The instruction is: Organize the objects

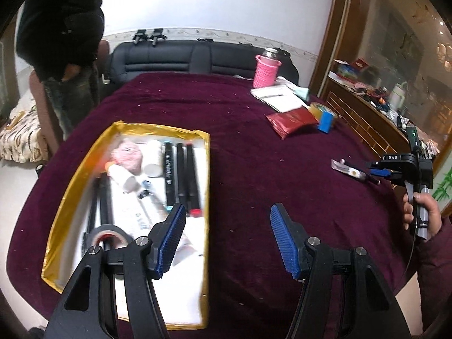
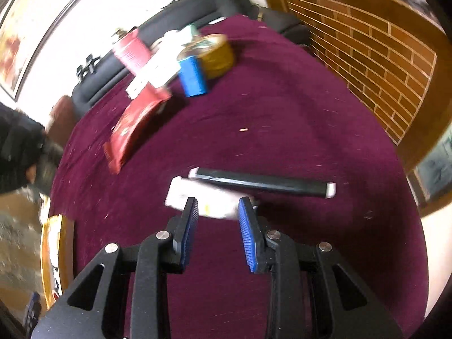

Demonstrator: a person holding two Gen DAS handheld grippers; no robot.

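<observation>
A gold-rimmed box (image 1: 59, 206) lies on the maroon tablecloth (image 1: 254, 147) at the left, holding several markers, tubes and a tape roll. My left gripper (image 1: 226, 226) is open and empty, with its left finger over the box's near right part. My right gripper (image 2: 217, 206) is open, its fingers either side of a white packet (image 2: 195, 195) lying on the cloth. A black marker with white ends (image 2: 262, 183) lies just beyond the packet. In the left wrist view the right gripper (image 1: 378, 171) sits at the packet (image 1: 343, 166) near the table's right edge.
A red pouch (image 1: 291, 120), a blue block (image 1: 325, 121), a yellow tape roll (image 1: 322, 107), papers (image 1: 278, 96) and a pink-sleeved bottle (image 1: 265, 69) sit at the far right. A black sofa (image 1: 197, 56) stands behind the table, a wooden cabinet (image 2: 367, 50) to the right, a person (image 1: 62, 28) at the far left.
</observation>
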